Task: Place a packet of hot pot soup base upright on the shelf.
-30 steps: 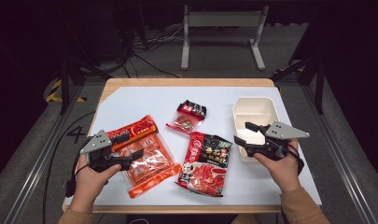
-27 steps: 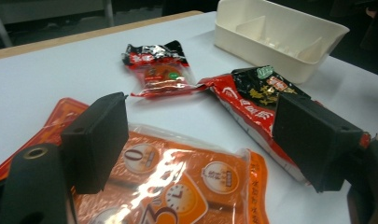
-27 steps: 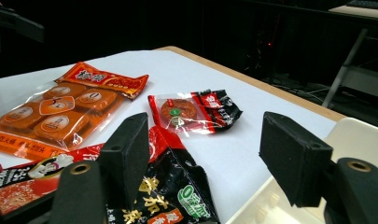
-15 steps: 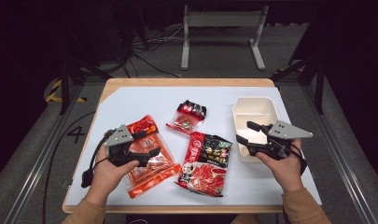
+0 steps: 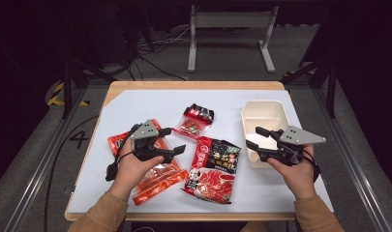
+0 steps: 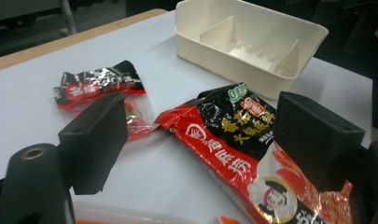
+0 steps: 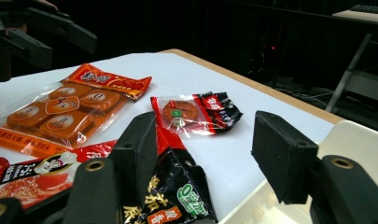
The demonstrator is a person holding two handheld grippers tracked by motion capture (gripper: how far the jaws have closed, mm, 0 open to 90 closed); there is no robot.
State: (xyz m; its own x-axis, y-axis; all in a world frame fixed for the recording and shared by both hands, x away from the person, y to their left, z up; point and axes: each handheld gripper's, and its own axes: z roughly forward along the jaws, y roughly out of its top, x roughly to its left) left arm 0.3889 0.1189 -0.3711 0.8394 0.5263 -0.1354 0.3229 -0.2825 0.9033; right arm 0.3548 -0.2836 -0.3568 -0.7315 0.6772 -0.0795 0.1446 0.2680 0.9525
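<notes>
Left gripper (image 5: 170, 140) hovers over the orange packet (image 5: 150, 176), jaws spread with nothing between them, facing the large red-and-black pouch (image 5: 213, 166) at table centre. Right gripper (image 5: 255, 137), jaws apart and just closing on nothing, sits at the white tray (image 5: 263, 111)'s near-left edge.

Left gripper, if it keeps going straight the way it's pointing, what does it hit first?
Probably the large red-and-black foil packet: the left gripper, fingers open and empty, points over it, with the cream plastic divided tray farther along. Depth is hard to judge.
</notes>
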